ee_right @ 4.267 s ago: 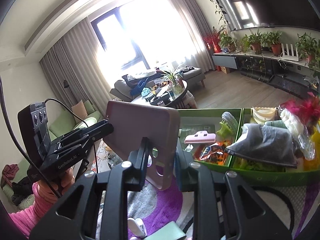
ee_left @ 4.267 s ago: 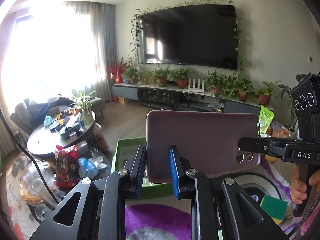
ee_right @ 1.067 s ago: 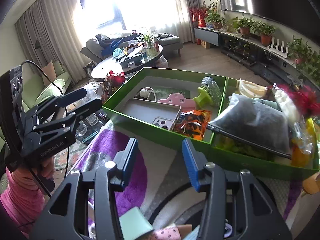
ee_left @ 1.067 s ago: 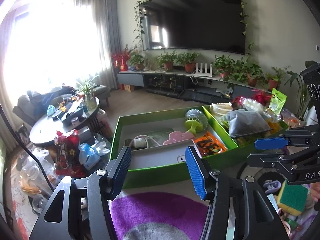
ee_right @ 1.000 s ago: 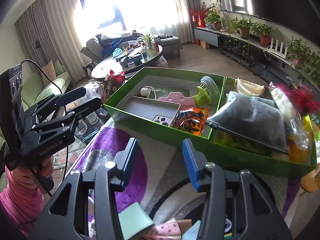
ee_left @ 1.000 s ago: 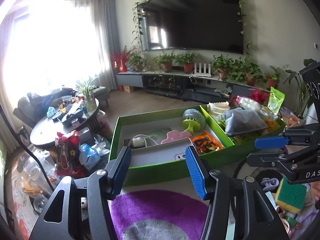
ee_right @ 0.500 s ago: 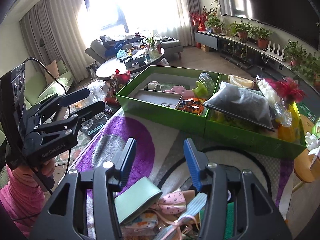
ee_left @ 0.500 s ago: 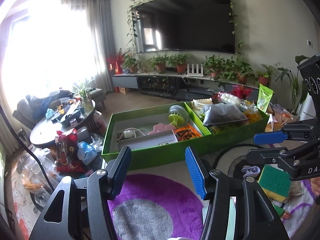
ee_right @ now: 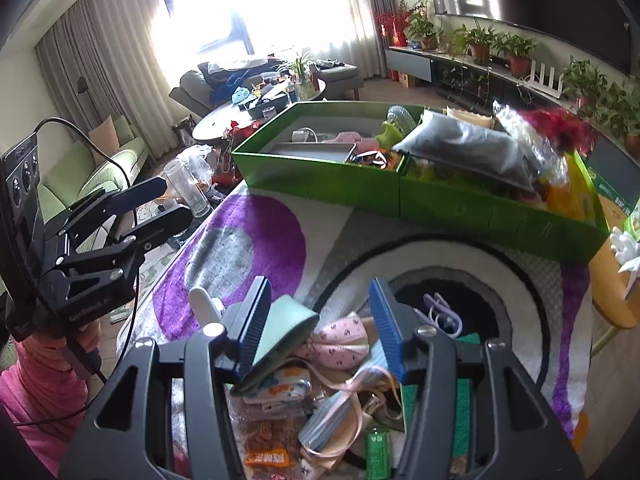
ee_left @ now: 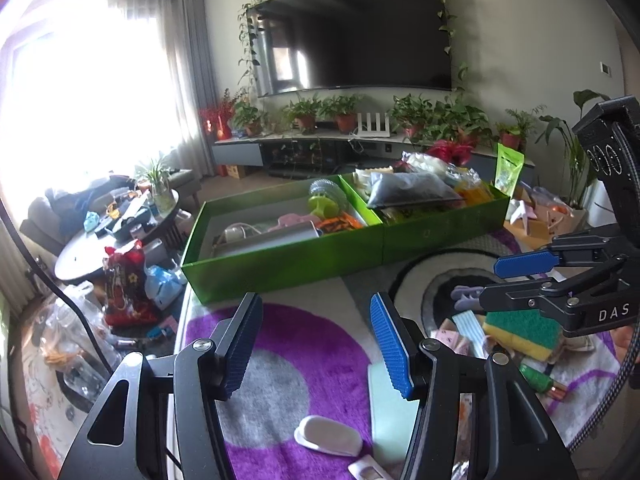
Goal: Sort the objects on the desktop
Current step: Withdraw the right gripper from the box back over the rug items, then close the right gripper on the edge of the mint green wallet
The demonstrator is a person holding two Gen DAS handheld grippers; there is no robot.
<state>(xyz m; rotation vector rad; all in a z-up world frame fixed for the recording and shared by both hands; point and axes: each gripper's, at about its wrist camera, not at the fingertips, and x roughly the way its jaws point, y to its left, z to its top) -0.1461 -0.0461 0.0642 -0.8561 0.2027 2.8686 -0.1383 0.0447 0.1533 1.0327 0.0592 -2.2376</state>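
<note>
The green box [ee_left: 344, 256] sits on the rug-covered bench [ee_left: 288, 344] and serves as the landmark here. It has two compartments side by side. In the one nearer the window lie a phone case [ee_left: 276, 238] flat against the near wall, a white charger with its cable [ee_left: 236, 232], a pink clip [ee_left: 290, 220], an orange snack packet [ee_left: 338, 223] and a green round brush [ee_left: 322, 196]. The other compartment is heaped, with a grey pouch [ee_left: 408, 190] on top.

The left hand-held gripper [ee_left: 316, 346] hangs in front of the box, over the purple ring of the rug — its blue pads stand apart with nothing between them. A white oval object [ee_left: 328, 436] lies on the rug below it, well short of the box.

The right hand-held gripper [ee_right: 320, 326] is further from the box, above a pile of loose things: a mint-green case [ee_right: 286, 330], a pink bow [ee_right: 340, 340], a striped pouch [ee_right: 332, 416], a green battery [ee_right: 376, 450], snack wrappers [ee_right: 266, 458] and a purple clip [ee_right: 442, 316]. Its jaws have just been opening and stand wide; the mint-green case shows between the pads from this view, but neither pad presses on it. A green and yellow sponge [ee_left: 520, 330] lies in the same pile, on the side away from the window.

A person's pink sleeve [ee_right: 40, 392] shows behind the left tool.
</note>
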